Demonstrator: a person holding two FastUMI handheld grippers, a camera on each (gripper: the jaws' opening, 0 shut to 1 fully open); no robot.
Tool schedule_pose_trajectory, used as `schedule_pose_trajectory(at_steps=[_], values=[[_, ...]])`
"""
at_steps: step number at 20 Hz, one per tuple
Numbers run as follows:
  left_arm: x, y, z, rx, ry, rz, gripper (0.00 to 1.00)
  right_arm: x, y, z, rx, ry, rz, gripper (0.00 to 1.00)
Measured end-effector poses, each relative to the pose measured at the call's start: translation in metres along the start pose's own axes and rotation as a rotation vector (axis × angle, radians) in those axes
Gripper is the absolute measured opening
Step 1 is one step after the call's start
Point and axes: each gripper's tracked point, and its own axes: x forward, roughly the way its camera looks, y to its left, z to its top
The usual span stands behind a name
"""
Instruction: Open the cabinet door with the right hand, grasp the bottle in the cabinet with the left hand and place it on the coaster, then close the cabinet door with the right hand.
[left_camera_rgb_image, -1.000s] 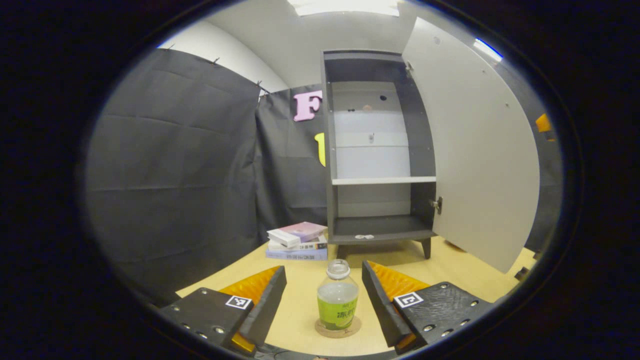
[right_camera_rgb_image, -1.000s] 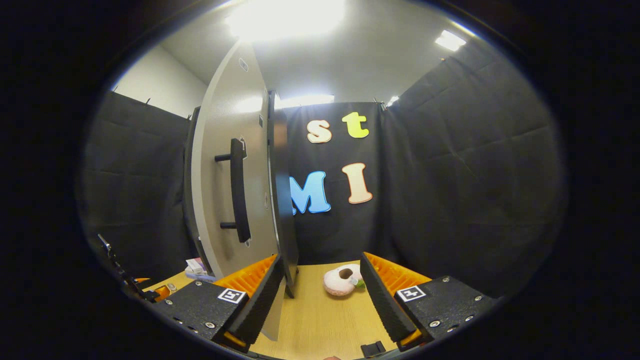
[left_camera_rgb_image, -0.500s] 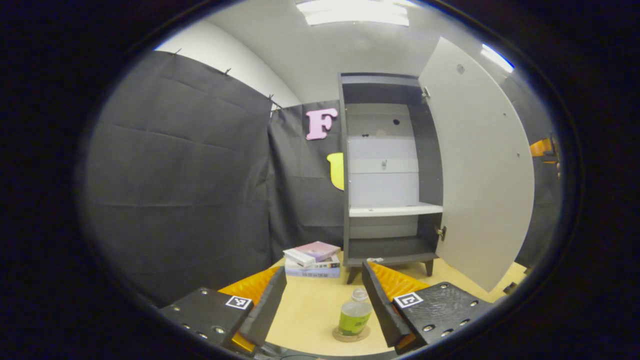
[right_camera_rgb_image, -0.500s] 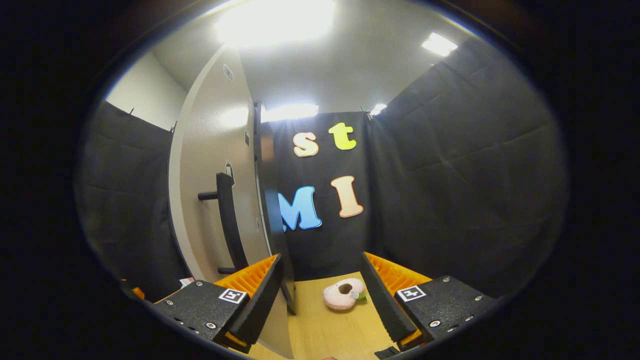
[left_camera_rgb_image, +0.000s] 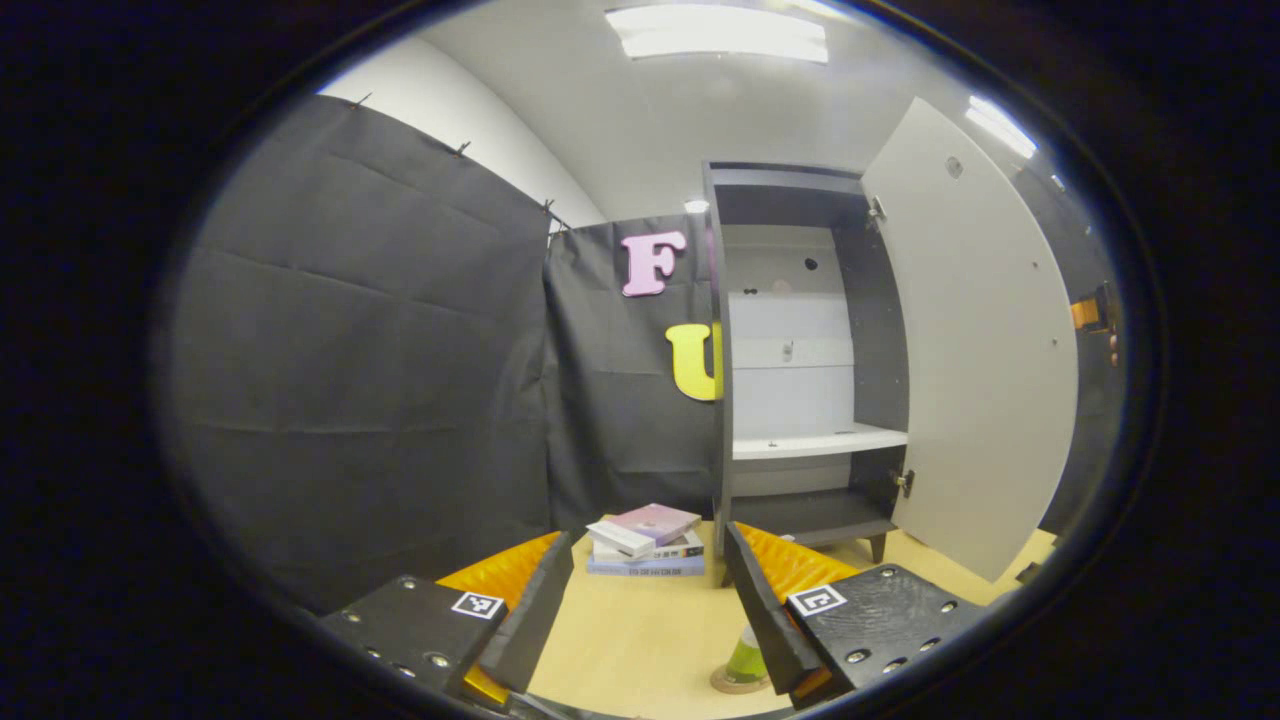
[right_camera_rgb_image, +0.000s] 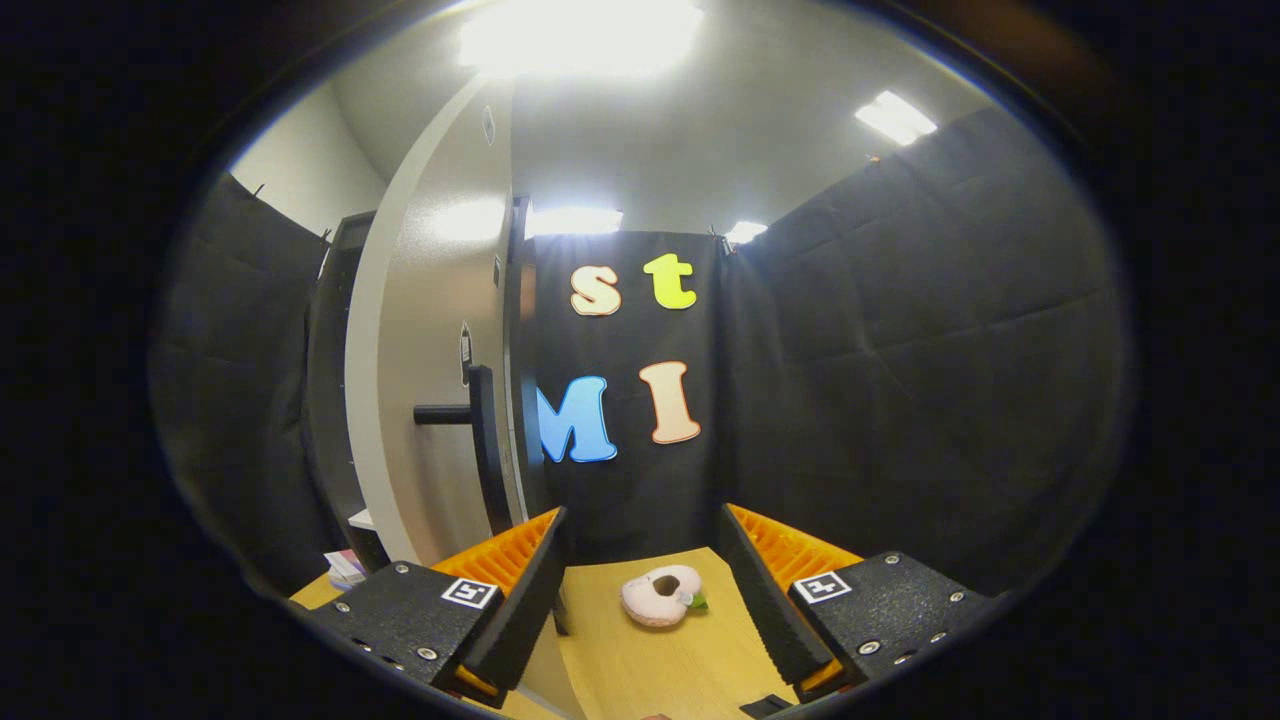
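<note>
I'm holding my left tool low over the worktop, released, fingers spread wide w/ nothing between them. The bottle is sitting on the coaster near the bottom of the left gripper view, partly hidden behind the tool's finger on that side; only its green-labelled lower part is showing. It's standing clear of the tool, not gripped.

Ahead, the cabinet is standing on the worktop w/ its door swung wide open to the view's right. Inside, a pale shelf is crossing the middle and the dark bottom compartment is sitting below it. A stack of books is lying just beside the cabinet's foot, on its left in that view. At the far right edge of the left gripper view, past the door, a bit of my other tool is peeking out, too small to read.

My right tool is also released, fingers apart and gripping nothing. In the right gripper view it's sitting by the outer face of the door, w/ the dark bar handle just above its finger on that side; I can't tell if that finger is touching the door. A pink ring-shaped toy is lying on the worktop between the fingers, farther off.
</note>
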Motion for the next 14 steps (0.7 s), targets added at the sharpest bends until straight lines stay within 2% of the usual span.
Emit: schedule_pose_trajectory(at_steps=[1, 2, 3, 4, 5, 6, 7, 8, 9, 10, 12, 13, 14], values=[[0.002, 0.005, -0.002, -0.004, 0.002, -0.008, 0.87, -0.002, 0.003, 0.001, -0.016, -0.003, -0.008, 0.92], [0.006, 0.009, -0.004, -0.009, 0.005, -0.015, 0.82, -0.003, 0.007, 0.001, -0.030, -0.003, -0.011, 0.92], [0.009, 0.013, -0.006, -0.014, 0.005, -0.022, 0.87, -0.006, 0.012, 0.001, -0.035, -0.003, -0.010, 0.92], [0.014, 0.016, -0.007, -0.017, 0.004, -0.029, 0.82, -0.009, 0.019, 0.001, -0.033, -0.002, -0.004, 0.91], [0.018, 0.018, -0.008, -0.019, 0.004, -0.039, 0.82, -0.013, 0.028, 0.001, -0.025, -0.001, 0.005, 0.92], [0.022, 0.020, -0.012, -0.022, 0.007, -0.048, 0.87, -0.016, 0.035, 0.000, -0.019, 0.000, 0.015, 0.92], [0.026, 0.022, -0.014, -0.024, 0.010, -0.056, 0.82, -0.019, 0.045, 0.000, -0.015, 0.001, 0.024, 0.92], [0.030, 0.025, -0.015, -0.025, 0.012, -0.061, 0.82, -0.023, 0.052, 0.000, -0.016, 0.001, 0.032, 0.91], [0.032, 0.026, -0.016, -0.029, 0.012, -0.066, 0.87, -0.027, 0.060, 0.000, -0.017, -0.001, 0.039, 0.91], [0.036, 0.028, -0.016, -0.033, 0.010, -0.075, 0.82, -0.029, 0.068, -0.001, -0.019, -0.003, 0.046, 0.92], [0.041, 0.034, -0.017, -0.032, 0.006, -0.086, 0.82, -0.031, 0.085, -0.001, -0.016, -0.004, 0.061, 0.91], [0.043, 0.038, -0.017, -0.028, 0.007, -0.090, 0.87, -0.033, 0.093, -0.001, -0.011, -0.004, 0.068, 0.92], [0.045, 0.042, -0.018, -0.026, 0.007, -0.092, 0.82, -0.033, 0.100, -0.001, -0.006, -0.005, 0.074, 0.92]])
